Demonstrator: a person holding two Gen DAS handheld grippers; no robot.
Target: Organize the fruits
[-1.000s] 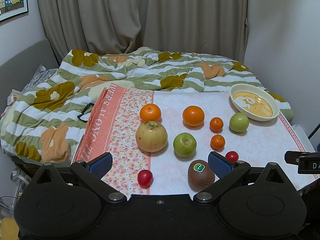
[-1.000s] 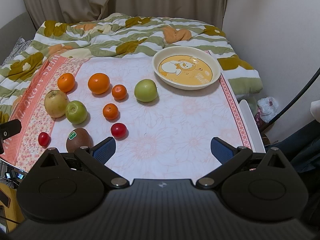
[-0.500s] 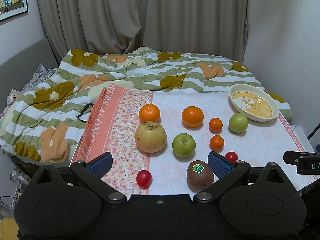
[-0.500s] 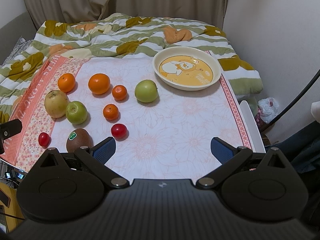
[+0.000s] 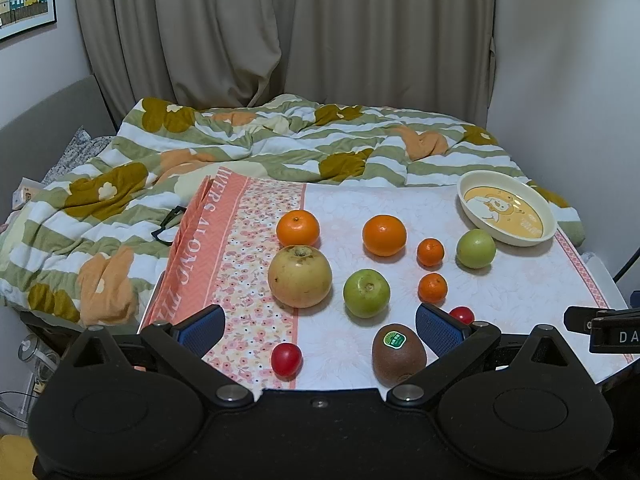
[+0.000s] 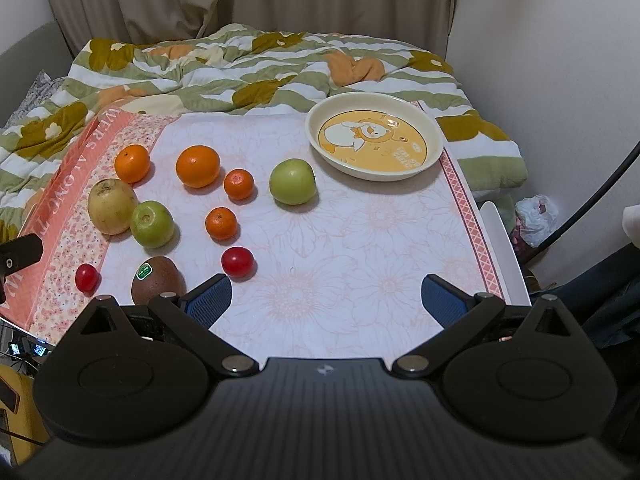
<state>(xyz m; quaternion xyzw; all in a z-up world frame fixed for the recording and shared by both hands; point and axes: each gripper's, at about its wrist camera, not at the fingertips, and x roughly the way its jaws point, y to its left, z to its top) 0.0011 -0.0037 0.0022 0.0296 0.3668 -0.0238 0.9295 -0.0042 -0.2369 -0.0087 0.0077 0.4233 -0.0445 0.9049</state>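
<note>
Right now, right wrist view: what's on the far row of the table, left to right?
Orange → bigger orange → small mandarin → green apple → empty plate.

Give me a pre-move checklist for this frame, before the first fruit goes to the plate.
1. Left hand-held gripper open, holding nothing: ok.
2. Right hand-held gripper open, holding nothing: ok.
3. Plate has no fruit in it: ok.
4. Fruits apart enough to grasp singly: not ok for the yellow apple, which looks to touch the green apple; the others stand free.
5. Green apple nearest the plate has a free path to it: ok.
6. Kiwi stable near the table edge: cannot tell.
</note>
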